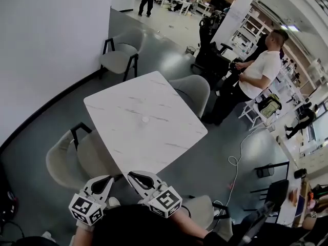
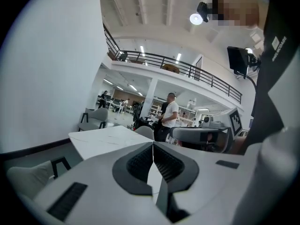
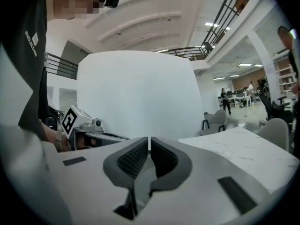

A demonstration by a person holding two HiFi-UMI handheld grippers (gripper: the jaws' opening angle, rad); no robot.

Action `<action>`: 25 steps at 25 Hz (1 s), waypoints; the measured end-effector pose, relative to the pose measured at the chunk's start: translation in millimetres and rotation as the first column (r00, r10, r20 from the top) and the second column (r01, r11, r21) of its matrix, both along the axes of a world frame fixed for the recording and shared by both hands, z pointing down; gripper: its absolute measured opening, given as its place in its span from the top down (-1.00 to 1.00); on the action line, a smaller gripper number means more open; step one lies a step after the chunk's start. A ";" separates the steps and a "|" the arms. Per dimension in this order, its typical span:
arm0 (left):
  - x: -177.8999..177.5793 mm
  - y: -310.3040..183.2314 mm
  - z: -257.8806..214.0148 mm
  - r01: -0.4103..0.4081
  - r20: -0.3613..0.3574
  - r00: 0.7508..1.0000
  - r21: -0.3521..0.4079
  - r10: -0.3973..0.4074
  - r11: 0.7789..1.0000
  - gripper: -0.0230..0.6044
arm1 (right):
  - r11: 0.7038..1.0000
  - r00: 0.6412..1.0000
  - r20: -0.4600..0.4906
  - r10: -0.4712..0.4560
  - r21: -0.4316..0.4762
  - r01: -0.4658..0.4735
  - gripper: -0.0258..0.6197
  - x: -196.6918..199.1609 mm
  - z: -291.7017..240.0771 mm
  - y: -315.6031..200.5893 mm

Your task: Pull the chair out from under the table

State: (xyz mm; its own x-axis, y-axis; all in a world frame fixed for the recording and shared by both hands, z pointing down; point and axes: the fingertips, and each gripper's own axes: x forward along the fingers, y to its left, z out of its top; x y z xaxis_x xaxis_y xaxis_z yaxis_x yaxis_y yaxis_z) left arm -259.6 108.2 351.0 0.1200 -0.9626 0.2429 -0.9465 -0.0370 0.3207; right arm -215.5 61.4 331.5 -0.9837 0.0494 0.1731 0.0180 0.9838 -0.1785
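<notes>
A white marble table stands in the middle of the head view. One pale chair is tucked against its left side, another against its far side. A third pale seat shows at the bottom right, close to me. My left gripper and right gripper hover side by side just before the table's near corner. Both are shut with nothing between the jaws and touch no chair. The left gripper view looks past shut jaws over the table. The right gripper view shows shut jaws too.
A fourth chair stands by the white wall at the back left. A person in a white shirt stands to the right of the table. A white cable trails over the grey floor, and desks and shelving fill the far right.
</notes>
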 end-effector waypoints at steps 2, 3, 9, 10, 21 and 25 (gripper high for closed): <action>-3.4 8.4 -2.6 0.027 0.004 1.000 0.007 -0.027 1.000 0.91 | 0.999 0.999 0.013 -0.035 0.011 0.035 0.83 -5.5 -2.8 9.1; -3.7 11.9 -4.0 0.038 0.001 0.999 0.011 -0.038 0.999 0.91 | 0.999 0.999 0.014 -0.046 0.011 0.046 0.83 -7.3 -4.2 12.1; -2.4 26.0 -13.2 0.068 0.013 0.998 0.023 -0.068 0.997 0.91 | 0.996 0.996 0.035 -0.084 0.029 0.083 0.83 -13.0 -12.9 21.1; -1.9 27.6 -14.3 0.073 0.013 0.997 0.023 -0.073 0.997 0.91 | 0.995 0.995 0.030 -0.093 0.027 0.093 0.83 -12.6 -12.5 22.9; 9.2 23.8 -22.8 0.061 0.032 0.998 0.041 -0.062 0.997 0.91 | 0.997 0.997 0.013 -0.073 0.019 0.073 0.83 -0.4 -11.2 17.2; 15.9 14.3 -19.9 0.054 0.034 0.998 0.038 -0.055 0.998 0.91 | 0.997 0.998 0.012 -0.069 0.023 0.069 0.83 8.3 -8.6 8.2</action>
State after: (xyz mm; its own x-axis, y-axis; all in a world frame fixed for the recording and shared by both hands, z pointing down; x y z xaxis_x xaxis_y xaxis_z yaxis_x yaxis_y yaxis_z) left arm -243.7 122.5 331.1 0.0590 -0.9759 0.2101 -0.9581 0.0037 0.2865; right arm -207.2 69.6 322.9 -0.9802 0.1134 0.1623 0.0881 0.9839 -0.1554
